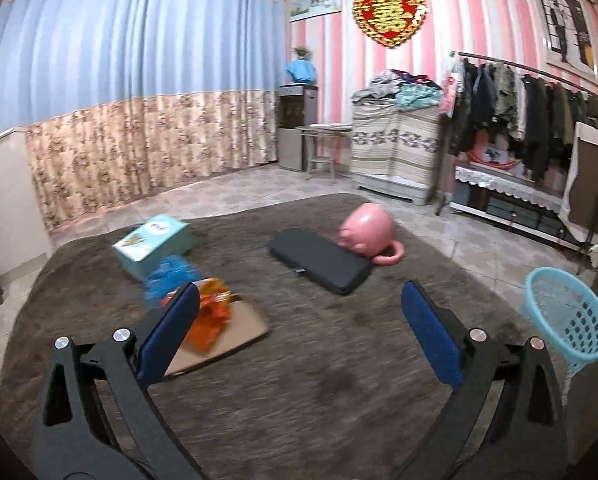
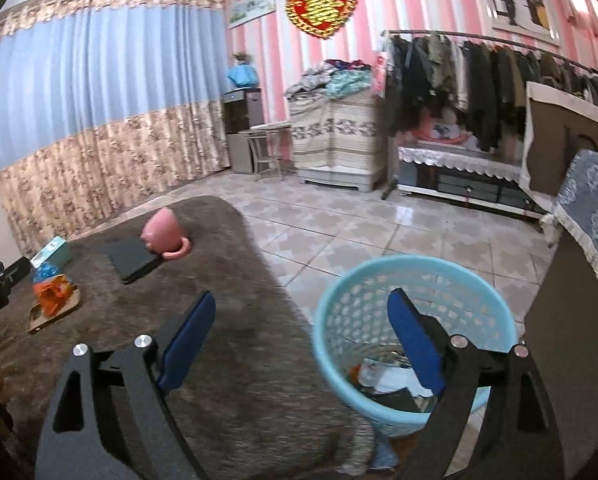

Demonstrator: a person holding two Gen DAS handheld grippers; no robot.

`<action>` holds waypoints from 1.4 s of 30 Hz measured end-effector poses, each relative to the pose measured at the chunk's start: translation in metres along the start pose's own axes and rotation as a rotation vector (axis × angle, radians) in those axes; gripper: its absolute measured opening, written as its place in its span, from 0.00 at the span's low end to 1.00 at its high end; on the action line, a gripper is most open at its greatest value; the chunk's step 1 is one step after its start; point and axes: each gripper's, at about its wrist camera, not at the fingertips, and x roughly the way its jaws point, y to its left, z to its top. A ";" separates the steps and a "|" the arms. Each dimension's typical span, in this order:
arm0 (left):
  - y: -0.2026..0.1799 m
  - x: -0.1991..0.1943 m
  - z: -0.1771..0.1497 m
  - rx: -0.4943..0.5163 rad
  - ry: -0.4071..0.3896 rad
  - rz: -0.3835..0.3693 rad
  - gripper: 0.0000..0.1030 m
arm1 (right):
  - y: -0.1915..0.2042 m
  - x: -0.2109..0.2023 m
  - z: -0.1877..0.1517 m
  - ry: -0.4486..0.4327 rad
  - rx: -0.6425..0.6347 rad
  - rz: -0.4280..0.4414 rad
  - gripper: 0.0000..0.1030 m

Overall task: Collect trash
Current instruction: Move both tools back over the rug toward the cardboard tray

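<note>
An orange wrapper (image 1: 211, 320) and a crumpled blue wrapper (image 1: 171, 280) lie on a flat cardboard piece (image 1: 235, 340) on the brown rug (image 1: 319, 360). My left gripper (image 1: 299, 308) is open and empty above the rug; its left finger overlaps the wrappers in view. A light blue mesh basket (image 2: 363, 312) stands on the tiles by the rug's edge, with paper trash inside. My right gripper (image 2: 299, 316) is open and empty, near the basket's rim. The wrappers also show far left in the right wrist view (image 2: 53, 296). The basket shows at the right of the left wrist view (image 1: 567, 320).
On the rug lie a teal box (image 1: 151, 244), a black flat pad (image 1: 319, 260) and a pink pig-shaped cup (image 1: 367, 236). A clothes rack (image 1: 531, 108), a covered cabinet (image 1: 395, 144) and a low bench (image 2: 459, 168) line the far wall. A covered chair (image 2: 579, 280) stands right of the basket.
</note>
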 end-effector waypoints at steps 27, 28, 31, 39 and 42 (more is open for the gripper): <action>0.176 0.040 -0.032 -0.105 0.121 0.260 0.95 | 0.212 0.103 0.003 0.123 -0.264 0.347 0.84; 0.179 0.043 -0.034 -0.103 0.128 0.265 0.95 | 0.220 0.105 0.002 0.132 -0.274 0.362 0.84; 0.187 0.047 -0.039 -0.112 0.140 0.283 0.95 | 0.249 0.115 -0.006 0.166 -0.306 0.418 0.84; 0.232 0.042 -0.062 -0.185 0.164 0.362 0.95 | 0.323 0.132 -0.032 0.240 -0.368 0.496 0.84; 0.258 0.034 -0.064 -0.296 0.141 0.397 0.95 | 0.344 0.132 -0.042 0.262 -0.397 0.517 0.84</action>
